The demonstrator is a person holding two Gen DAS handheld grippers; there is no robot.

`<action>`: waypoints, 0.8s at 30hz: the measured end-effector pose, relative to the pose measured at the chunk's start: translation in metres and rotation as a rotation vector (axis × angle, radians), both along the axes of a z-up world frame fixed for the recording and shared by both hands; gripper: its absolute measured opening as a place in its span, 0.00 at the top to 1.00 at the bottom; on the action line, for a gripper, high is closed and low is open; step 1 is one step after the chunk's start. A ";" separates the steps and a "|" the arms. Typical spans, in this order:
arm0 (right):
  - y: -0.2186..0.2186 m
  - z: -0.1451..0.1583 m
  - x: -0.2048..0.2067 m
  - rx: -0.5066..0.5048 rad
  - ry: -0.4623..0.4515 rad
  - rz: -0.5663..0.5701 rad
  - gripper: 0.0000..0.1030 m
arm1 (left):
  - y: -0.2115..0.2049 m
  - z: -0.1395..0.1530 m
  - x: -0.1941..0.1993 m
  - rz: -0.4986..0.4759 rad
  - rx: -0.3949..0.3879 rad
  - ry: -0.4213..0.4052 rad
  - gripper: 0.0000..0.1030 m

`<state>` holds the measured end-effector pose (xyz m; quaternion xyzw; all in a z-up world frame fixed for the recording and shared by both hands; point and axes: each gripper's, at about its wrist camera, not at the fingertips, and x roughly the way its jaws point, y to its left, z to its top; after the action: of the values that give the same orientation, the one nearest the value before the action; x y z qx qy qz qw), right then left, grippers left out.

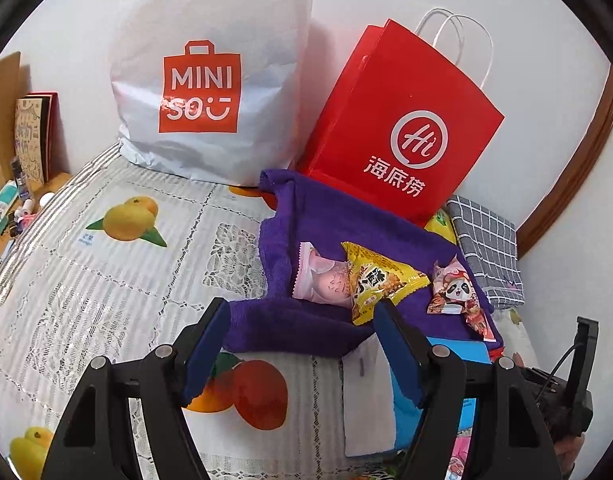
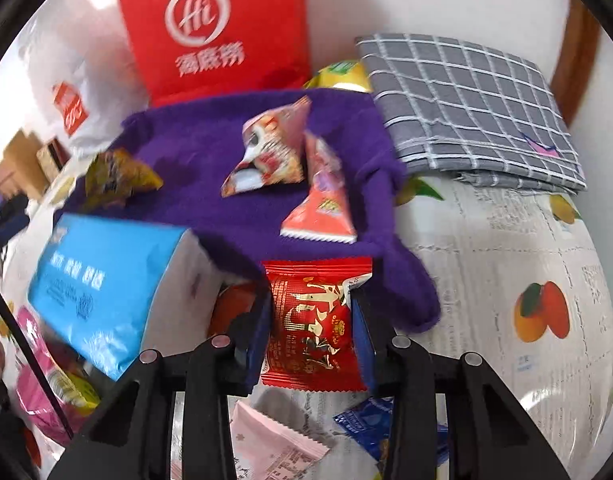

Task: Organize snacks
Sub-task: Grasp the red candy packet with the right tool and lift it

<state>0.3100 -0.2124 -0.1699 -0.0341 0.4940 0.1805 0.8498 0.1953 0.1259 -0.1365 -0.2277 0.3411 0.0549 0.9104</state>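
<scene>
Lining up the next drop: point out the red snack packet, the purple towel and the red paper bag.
red snack packet [image 2: 312, 326], right wrist view, printed middle.
purple towel [image 2: 194, 160], right wrist view, bare patch.
red paper bag [image 1: 402, 120], left wrist view, front face.

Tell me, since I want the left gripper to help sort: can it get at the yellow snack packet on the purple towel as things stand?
Probably yes. The left gripper is open and empty, and the yellow snack packet lies uncovered on the purple towel just beyond its fingertips, nothing between.

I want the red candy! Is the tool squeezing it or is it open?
Squeezing. The right tool has both blue pads against the sides of the red snack packet.
</scene>
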 end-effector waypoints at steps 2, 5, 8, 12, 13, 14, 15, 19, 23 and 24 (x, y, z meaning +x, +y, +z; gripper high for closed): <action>0.002 -0.002 0.002 -0.008 0.026 0.013 0.59 | -0.001 0.000 0.000 -0.002 0.005 0.000 0.30; 0.008 -0.004 0.000 -0.054 0.028 0.033 0.49 | -0.003 0.000 0.000 -0.008 0.011 0.000 0.30; 0.019 -0.011 -0.003 -0.096 0.029 0.070 0.45 | -0.006 0.000 0.000 -0.019 0.009 0.001 0.30; 0.020 -0.013 -0.006 -0.133 -0.010 0.067 0.60 | -0.013 0.001 0.000 -0.041 0.014 0.003 0.30; 0.018 -0.009 -0.008 -0.124 -0.036 0.063 0.60 | -0.014 0.002 0.000 -0.047 0.017 0.002 0.30; 0.016 -0.005 -0.009 -0.114 -0.055 0.061 0.60 | -0.016 0.003 -0.001 -0.051 0.021 -0.001 0.30; 0.015 0.000 -0.010 -0.095 -0.074 0.059 0.60 | -0.017 0.003 -0.001 -0.055 0.024 -0.004 0.30; 0.004 0.016 -0.010 -0.010 -0.139 0.021 0.59 | -0.022 0.004 -0.004 -0.067 0.027 -0.007 0.30; -0.005 0.021 -0.007 0.054 -0.143 -0.021 0.59 | -0.029 0.001 -0.010 -0.091 0.009 0.010 0.30; -0.006 0.022 -0.006 0.066 -0.145 -0.031 0.59 | -0.032 0.001 -0.013 -0.103 0.016 0.008 0.30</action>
<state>0.3039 -0.2187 -0.1478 -0.0116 0.4254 0.1806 0.8867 0.1820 0.0941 -0.1351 -0.2024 0.3557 0.0118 0.9123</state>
